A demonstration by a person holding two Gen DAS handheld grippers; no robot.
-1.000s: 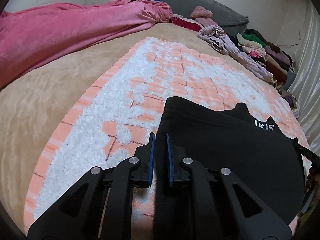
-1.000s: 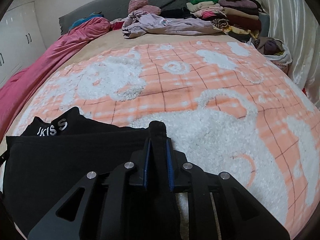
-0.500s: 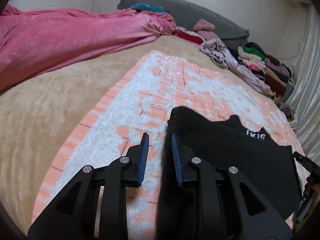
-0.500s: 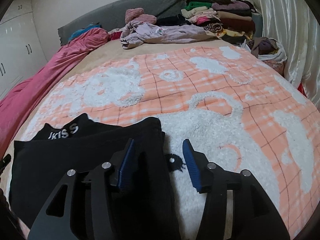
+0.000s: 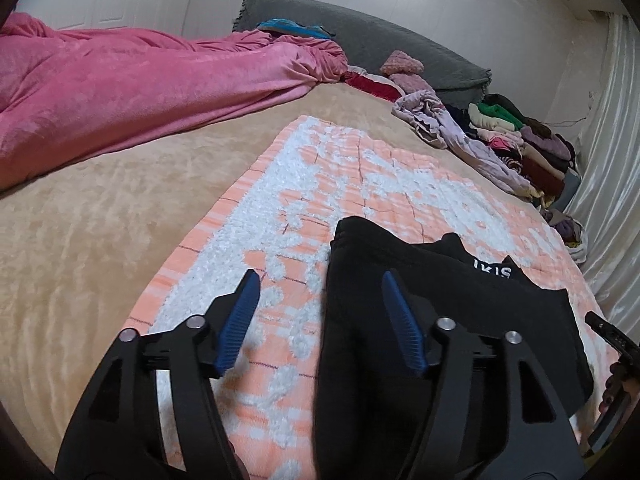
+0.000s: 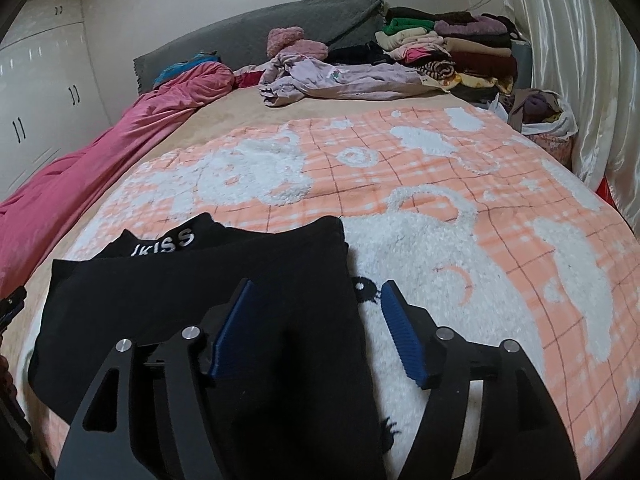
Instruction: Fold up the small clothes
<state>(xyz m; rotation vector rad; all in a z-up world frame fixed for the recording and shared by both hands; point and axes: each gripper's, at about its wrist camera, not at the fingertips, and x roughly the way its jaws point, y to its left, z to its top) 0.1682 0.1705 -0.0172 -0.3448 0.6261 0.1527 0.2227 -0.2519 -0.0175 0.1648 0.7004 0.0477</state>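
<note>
left gripper (image 5: 320, 316) wide open, empty | right gripper (image 6: 316, 328) same | black garment (image 6: 208, 280) lies crosswise between them, each claw straddling one side edge, equally near

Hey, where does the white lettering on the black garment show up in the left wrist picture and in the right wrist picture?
Left wrist: the white lettering sits right of centre, on the black garment, beyond the right blue finger.
Right wrist: the white lettering sits left of centre, near the garment's far edge, beyond the left blue finger.
Shared landmark: the lilac garment crumpled near the grey headboard.
</note>
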